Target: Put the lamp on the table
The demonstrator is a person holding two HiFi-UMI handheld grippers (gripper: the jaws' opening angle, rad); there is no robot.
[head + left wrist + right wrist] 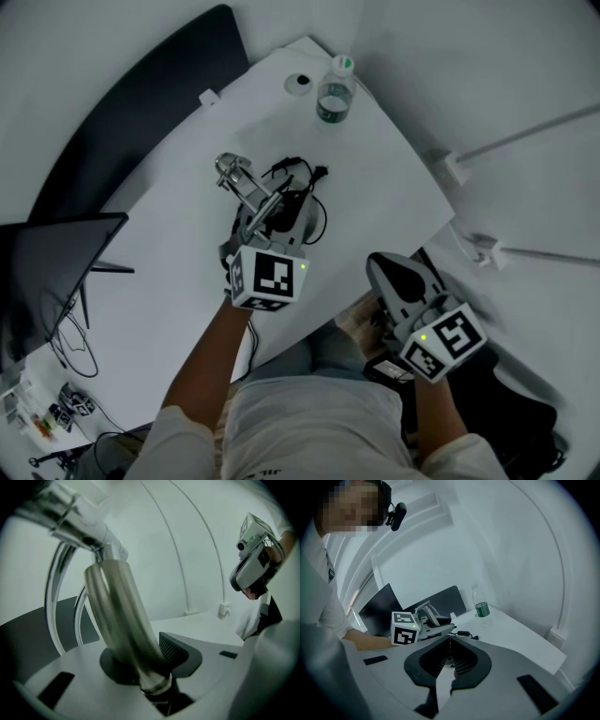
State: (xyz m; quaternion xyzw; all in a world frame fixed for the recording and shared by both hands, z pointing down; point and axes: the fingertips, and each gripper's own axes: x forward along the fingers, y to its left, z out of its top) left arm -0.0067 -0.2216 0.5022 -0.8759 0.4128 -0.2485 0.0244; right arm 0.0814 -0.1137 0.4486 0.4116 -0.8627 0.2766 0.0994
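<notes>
A metal lamp (246, 186) with a shiny tubular stem stands tilted on the white table (375, 187), above its dark base (292, 211). My left gripper (265, 217) reaches over the table's near edge and has the stem between its jaws. In the left gripper view the stem (123, 616) runs down between the dark pads, and the jaws stand slightly apart around it, the ribbed right pad (180, 652) just beside it. My right gripper (396, 270) hangs off the table near my lap, shut (450, 663) with nothing in it.
A black cable (309, 173) lies coiled by the lamp. A water bottle (335, 94) and a small round disc (300, 82) stand at the table's far corner. A dark monitor (56, 272) is at the left, a dark panel (159, 103) behind the table.
</notes>
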